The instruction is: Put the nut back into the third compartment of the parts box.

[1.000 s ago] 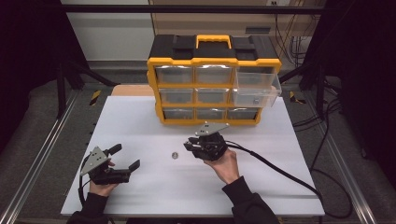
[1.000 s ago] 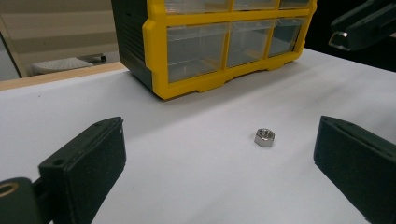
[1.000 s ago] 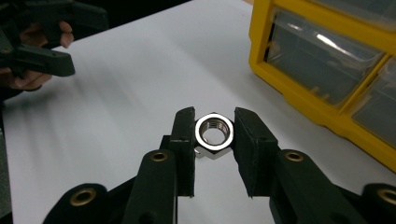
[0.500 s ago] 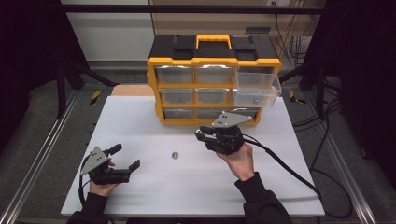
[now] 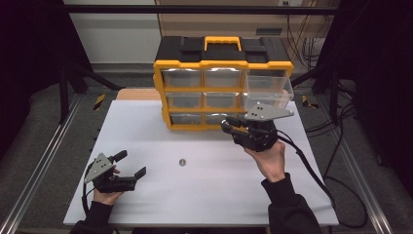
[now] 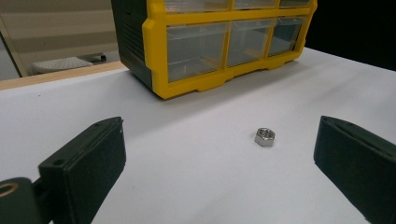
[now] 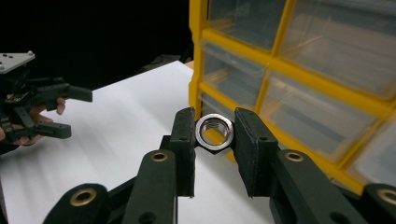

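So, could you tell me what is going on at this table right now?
A person is sorting hex nuts into a yellow drawer organizer. The right claw is shut on a large hex nut and holds it up in front of the organizer, near the pulled-out top right drawer. The left claw rests open low over the white table, with a small hex nut lying loose ahead of it.

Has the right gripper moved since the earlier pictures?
Yes. The right gripper, shut on a nut, has gone up and right, from beside the table nut toward the organizer.
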The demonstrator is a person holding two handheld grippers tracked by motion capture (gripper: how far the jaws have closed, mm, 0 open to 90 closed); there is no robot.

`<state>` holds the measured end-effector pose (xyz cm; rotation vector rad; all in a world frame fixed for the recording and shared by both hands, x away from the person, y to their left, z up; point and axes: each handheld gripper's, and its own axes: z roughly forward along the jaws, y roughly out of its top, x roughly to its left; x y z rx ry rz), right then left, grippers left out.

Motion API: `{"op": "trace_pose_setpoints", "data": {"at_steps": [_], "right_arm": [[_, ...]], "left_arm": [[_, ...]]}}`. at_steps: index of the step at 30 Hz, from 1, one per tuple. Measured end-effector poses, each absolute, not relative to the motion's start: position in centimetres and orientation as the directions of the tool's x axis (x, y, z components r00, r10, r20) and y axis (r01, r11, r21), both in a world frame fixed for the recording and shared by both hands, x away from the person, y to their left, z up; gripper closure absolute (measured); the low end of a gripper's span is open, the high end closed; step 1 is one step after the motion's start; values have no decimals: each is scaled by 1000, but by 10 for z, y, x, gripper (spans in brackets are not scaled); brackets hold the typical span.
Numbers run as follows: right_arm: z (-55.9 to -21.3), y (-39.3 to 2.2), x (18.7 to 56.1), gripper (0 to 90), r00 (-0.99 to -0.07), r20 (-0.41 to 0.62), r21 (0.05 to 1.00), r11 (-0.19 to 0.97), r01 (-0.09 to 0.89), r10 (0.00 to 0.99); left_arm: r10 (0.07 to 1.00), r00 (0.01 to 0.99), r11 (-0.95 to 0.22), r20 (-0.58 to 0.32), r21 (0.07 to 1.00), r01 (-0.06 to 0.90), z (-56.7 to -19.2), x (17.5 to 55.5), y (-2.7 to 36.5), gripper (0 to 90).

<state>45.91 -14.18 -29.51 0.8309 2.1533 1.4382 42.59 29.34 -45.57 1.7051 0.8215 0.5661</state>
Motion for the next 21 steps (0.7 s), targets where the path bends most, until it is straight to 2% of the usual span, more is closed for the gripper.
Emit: {"op": "trace_pose_setpoints", "data": {"at_steps": [21], "right_arm": [[-229,-183,473,702,-635,-42,953,222,207,772]], "left_arm": [[764,644,-151,-40,959,238,-456,426,294,21]]}}
